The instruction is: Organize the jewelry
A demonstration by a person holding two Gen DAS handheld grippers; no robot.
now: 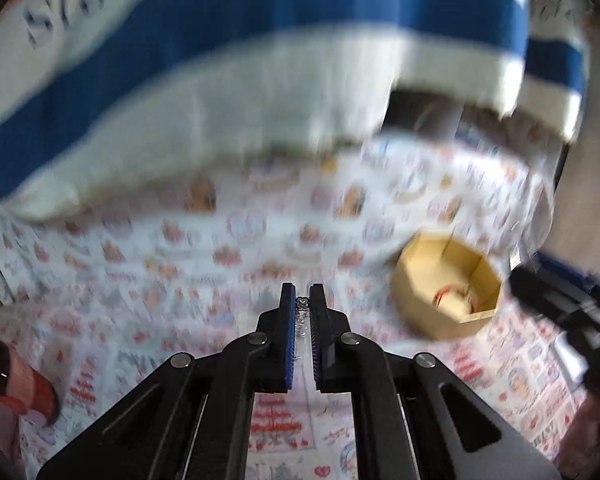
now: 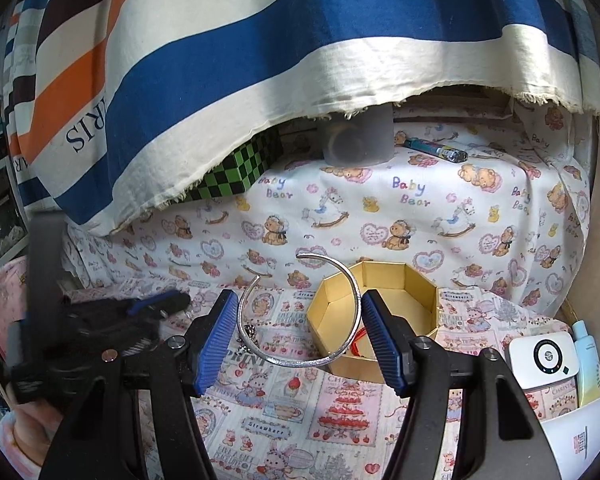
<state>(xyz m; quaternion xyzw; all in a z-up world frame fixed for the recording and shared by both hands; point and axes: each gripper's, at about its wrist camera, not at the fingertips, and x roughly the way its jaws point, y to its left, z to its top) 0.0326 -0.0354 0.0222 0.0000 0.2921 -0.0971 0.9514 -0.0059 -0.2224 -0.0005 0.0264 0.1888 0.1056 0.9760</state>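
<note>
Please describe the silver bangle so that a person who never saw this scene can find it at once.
Find the gold octagonal box on the patterned cloth. At its left side, between the fingers of the right gripper, is the silver bangle. It is the only large open ring of plain metal; a small dark trinket lies beside it.
</note>
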